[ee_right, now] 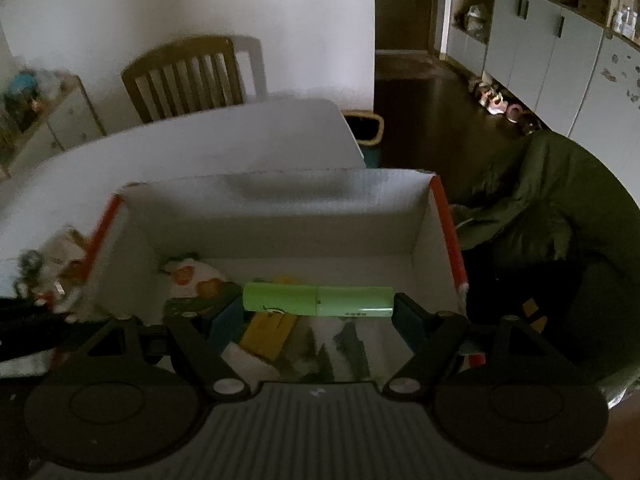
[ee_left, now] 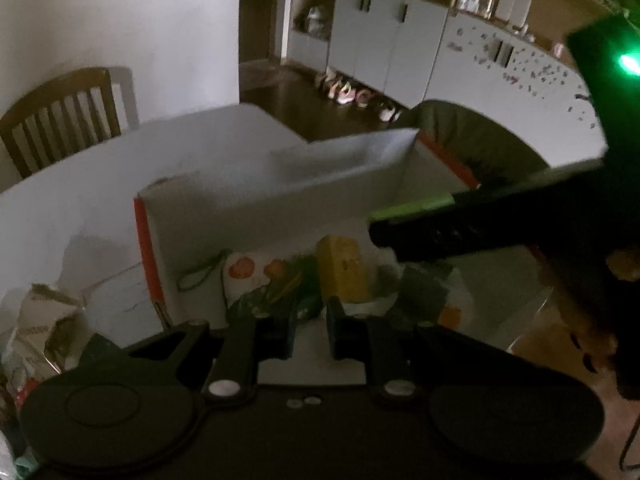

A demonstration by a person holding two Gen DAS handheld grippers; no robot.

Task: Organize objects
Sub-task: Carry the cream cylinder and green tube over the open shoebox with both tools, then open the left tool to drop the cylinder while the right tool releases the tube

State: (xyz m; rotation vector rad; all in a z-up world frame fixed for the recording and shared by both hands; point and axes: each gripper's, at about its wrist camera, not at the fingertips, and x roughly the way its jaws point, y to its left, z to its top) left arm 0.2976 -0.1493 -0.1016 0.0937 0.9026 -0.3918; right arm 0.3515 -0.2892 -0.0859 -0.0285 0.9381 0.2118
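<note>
A white cardboard box [ee_right: 280, 216] with orange corner edges stands on the white table [ee_right: 200, 148]. Inside it lie a yellow packet [ee_right: 268, 332] and a pouch printed with oranges [ee_right: 192, 280]. My right gripper [ee_right: 318, 308] is shut on a light green tube [ee_right: 318, 300], holding it crosswise by its ends above the box. In the left wrist view the box [ee_left: 256, 192], the yellow packet [ee_left: 342, 272] and the pouch [ee_left: 256, 276] show. My left gripper [ee_left: 311, 330] is empty at the box's near edge, jaws a small gap apart. The right gripper [ee_left: 460, 228] reaches in from the right with the tube [ee_left: 412, 206].
A wooden chair [ee_right: 184, 76] stands behind the table. A dark green jacket [ee_right: 532, 192] hangs over a seat right of the box. Crumpled packaging [ee_left: 44, 328] lies left of the box. A bin [ee_right: 366, 128] sits past the table's far corner. Cabinets [ee_right: 560, 52] line the far wall.
</note>
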